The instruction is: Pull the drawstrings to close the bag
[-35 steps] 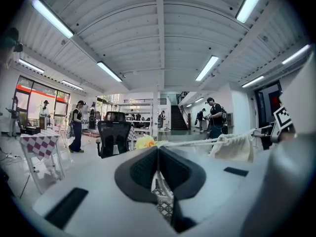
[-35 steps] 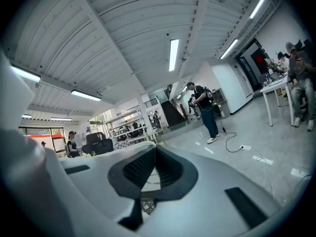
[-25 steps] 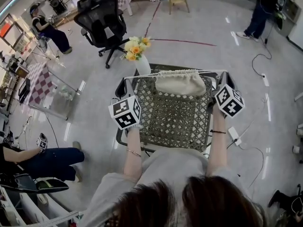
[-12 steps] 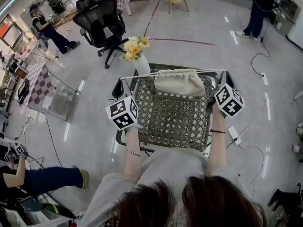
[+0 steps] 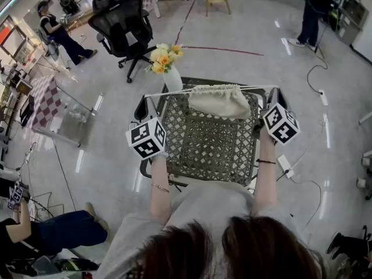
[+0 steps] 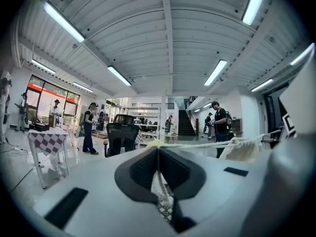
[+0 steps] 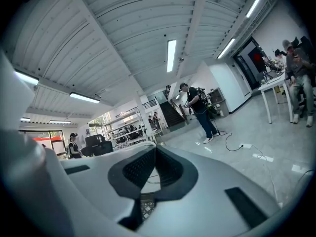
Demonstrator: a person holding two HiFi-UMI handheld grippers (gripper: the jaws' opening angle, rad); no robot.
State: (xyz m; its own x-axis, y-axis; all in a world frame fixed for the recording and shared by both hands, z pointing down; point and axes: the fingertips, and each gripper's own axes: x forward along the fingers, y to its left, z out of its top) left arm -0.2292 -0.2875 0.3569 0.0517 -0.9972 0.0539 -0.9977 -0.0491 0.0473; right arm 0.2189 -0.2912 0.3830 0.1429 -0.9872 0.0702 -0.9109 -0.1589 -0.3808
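Observation:
A cream drawstring bag (image 5: 220,102) lies at the far side of a woven wicker table (image 5: 209,147), its mouth gathered into puckers. A white drawstring (image 5: 174,93) runs taut and level out of both sides of the mouth. My left gripper (image 5: 144,99) is shut on the string's left end, beyond the table's left edge. My right gripper (image 5: 273,92) is shut on the right end by the table's far right corner. In the left gripper view the drawstring (image 6: 197,144) leads from the shut left gripper (image 6: 157,149) to the bag (image 6: 242,151). In the right gripper view the right gripper (image 7: 154,148) is shut, with only a thin line of string showing.
A white vase of yellow flowers (image 5: 167,61) stands at the table's far left corner, close to the string. A black office chair (image 5: 124,23) is behind it. A glass side table with a chequered cloth (image 5: 51,100) stands to the left. Cables (image 5: 302,150) lie on the floor at right. People stand around.
My left gripper has drifted slightly to the left, lengthening the string's left run. The right gripper and the bag have stayed put.

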